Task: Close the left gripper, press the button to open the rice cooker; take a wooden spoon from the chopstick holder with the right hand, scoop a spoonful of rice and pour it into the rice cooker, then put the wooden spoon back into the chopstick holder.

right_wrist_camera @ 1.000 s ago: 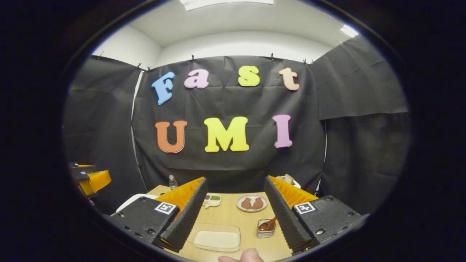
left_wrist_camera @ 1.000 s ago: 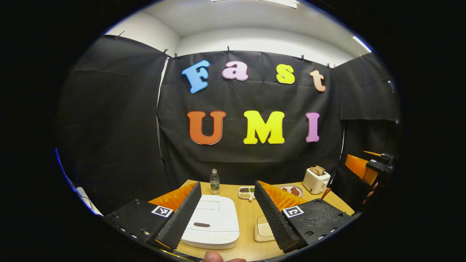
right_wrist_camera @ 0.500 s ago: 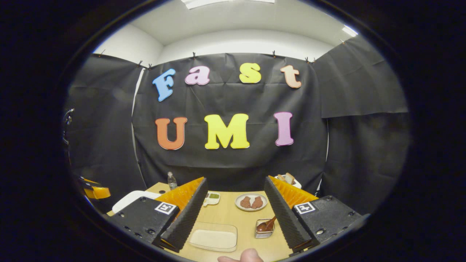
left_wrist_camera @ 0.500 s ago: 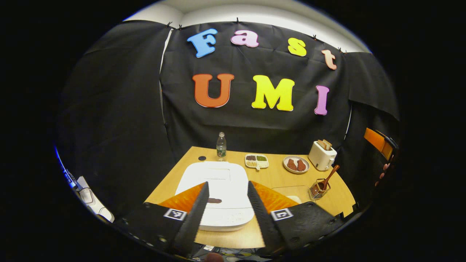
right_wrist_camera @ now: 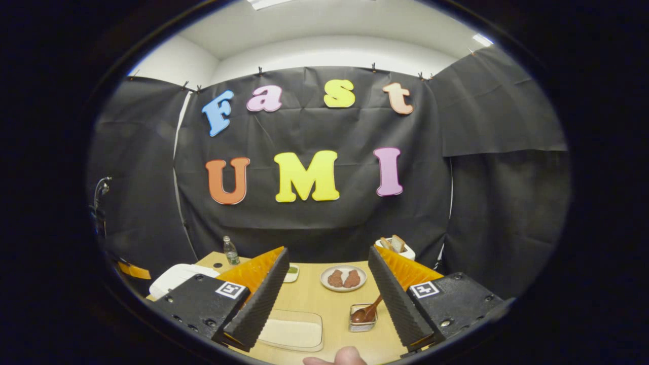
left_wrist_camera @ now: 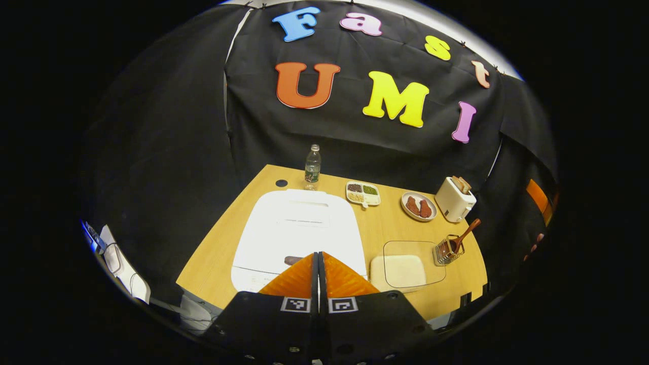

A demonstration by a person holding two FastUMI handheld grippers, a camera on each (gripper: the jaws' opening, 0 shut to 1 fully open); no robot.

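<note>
Since the earlier frame the left tool [left_wrist_camera: 319,256] has been closed empty and tipped down over the white rectangular rice cooker [left_wrist_camera: 296,230]. Its dark oval button [left_wrist_camera: 292,260] lies just left of the tips, so a press could be misplaced. The right tool [right_wrist_camera: 328,284] is held wide open, empty, with the brown wooden spoon [right_wrist_camera: 366,312] just ahead in the wire chopstick holder [right_wrist_camera: 362,318].

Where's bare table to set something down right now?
Bare wood between the rice cooker and the plate, in front of the divided dish. Also left of the cooker. Crowded on the right: clear tray, chopstick holder, toaster.
</note>
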